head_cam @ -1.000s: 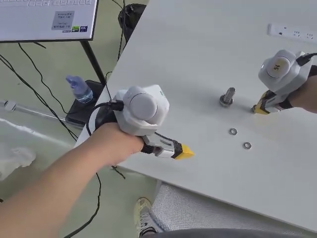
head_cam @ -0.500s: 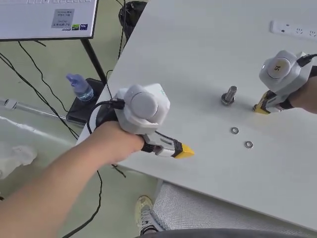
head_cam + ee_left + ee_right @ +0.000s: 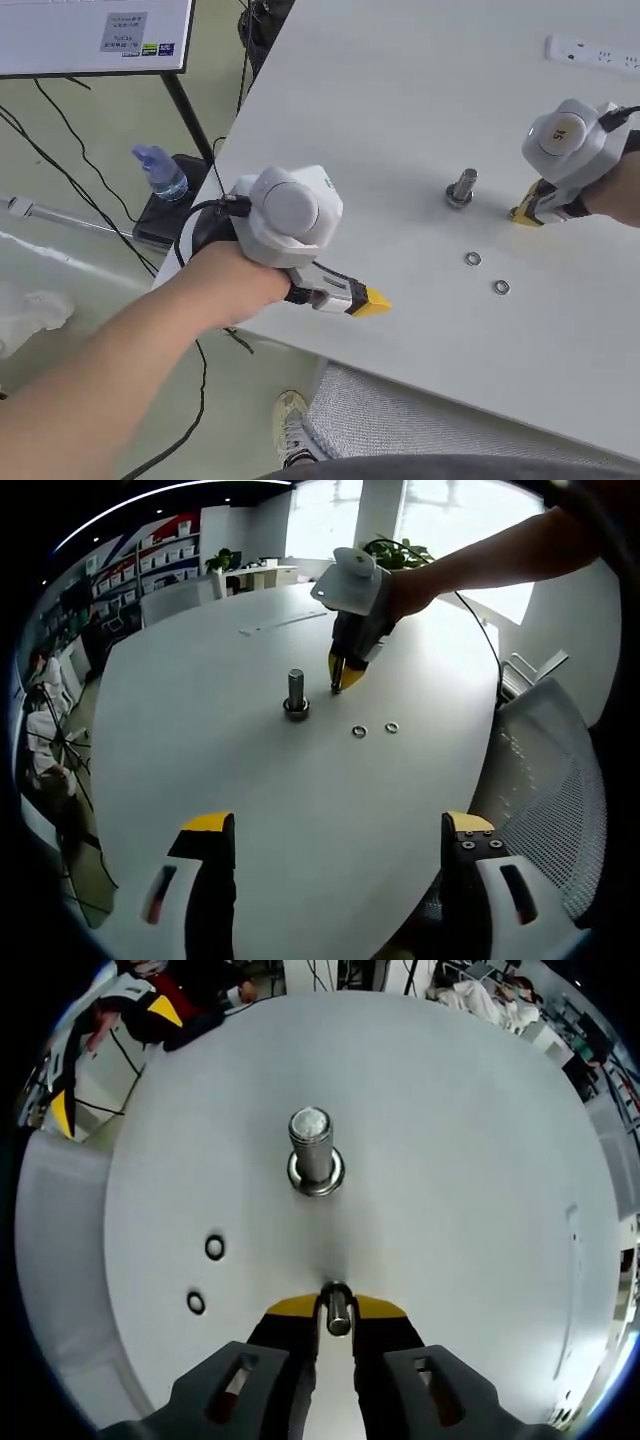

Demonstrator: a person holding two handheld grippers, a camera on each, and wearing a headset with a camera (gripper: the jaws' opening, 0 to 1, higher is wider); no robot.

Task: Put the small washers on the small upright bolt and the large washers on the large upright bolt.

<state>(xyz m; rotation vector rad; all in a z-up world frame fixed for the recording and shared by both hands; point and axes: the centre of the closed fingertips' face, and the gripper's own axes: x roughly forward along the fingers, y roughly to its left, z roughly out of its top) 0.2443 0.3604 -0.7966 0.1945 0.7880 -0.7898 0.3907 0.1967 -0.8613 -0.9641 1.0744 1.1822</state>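
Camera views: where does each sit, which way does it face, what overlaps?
Head view: on the headset, looking down at the white table; the person's left hand holds the left gripper, right gripper at right.
Left gripper view: on the left gripper, facing across the table past its open jaws toward the large bolt, two washers and the right gripper.
Right gripper view: on the right gripper, facing the large bolt; its jaws are shut on a small bolt.
Shared: all three show the large bolt and washers.

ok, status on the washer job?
Left gripper open, near the table edge. Right gripper shut on small bolt, beside large bolt. Two small washers loose, nothing in the way.
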